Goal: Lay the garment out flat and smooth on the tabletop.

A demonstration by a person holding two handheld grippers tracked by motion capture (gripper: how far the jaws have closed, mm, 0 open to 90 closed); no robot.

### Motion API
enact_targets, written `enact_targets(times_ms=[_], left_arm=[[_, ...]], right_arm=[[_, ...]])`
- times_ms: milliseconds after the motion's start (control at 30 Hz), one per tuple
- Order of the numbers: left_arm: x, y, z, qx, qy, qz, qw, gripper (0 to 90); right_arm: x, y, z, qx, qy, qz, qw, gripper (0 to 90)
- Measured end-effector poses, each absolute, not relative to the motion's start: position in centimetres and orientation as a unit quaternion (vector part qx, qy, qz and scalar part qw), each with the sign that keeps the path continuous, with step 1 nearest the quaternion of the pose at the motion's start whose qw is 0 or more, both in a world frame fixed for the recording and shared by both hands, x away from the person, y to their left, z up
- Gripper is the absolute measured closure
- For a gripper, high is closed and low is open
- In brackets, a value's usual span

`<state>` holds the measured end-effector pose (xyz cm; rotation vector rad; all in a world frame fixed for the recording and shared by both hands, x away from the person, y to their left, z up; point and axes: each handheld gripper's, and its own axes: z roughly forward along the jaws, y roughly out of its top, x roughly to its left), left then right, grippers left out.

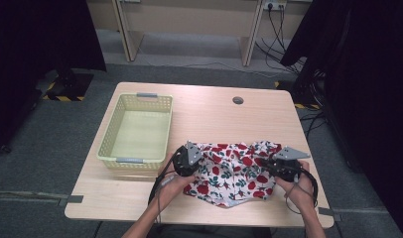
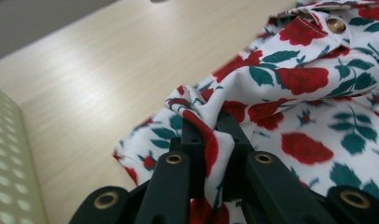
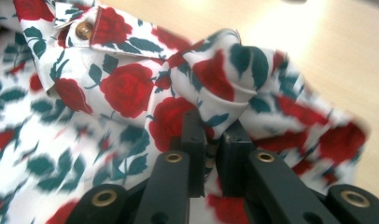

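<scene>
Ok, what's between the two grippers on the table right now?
In the high view, the rose-print garment spans the whole stretch: the left gripper pinches its left edge, the right gripper its right edge. Nothing else lies between them.

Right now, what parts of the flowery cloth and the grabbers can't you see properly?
- Flowery cloth, high view: its left and right edges sit under the left gripper and right gripper.
- Cloth, right gripper view: the rose print near the bottom left is blurred.
- Cloth, left gripper view: the pinched fold runs down behind the black jaws.
</scene>
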<state>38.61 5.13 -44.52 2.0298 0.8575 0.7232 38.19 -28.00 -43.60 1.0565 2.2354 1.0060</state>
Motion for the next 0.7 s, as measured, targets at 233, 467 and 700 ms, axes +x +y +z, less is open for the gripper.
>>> enact_targets(times_ms=[233,467,700], left_arm=[[41.0,4.8,-42.4,0.785,0.358,0.314,0.397,80.7],[42.4,4.3,-43.4,0.790,0.383,0.308,0.367,68.7],[41.9,3.4,-43.9,0.794,0.387,0.309,0.353,41.9]], right_arm=[[41.8,-28.2,-40.4,0.398,0.793,0.377,0.265,84.2],[45.6,-28.8,-41.1,0.442,0.779,0.360,0.262,69.1],[45.5,-28.2,-41.6,0.464,0.765,0.367,0.256,41.5]])
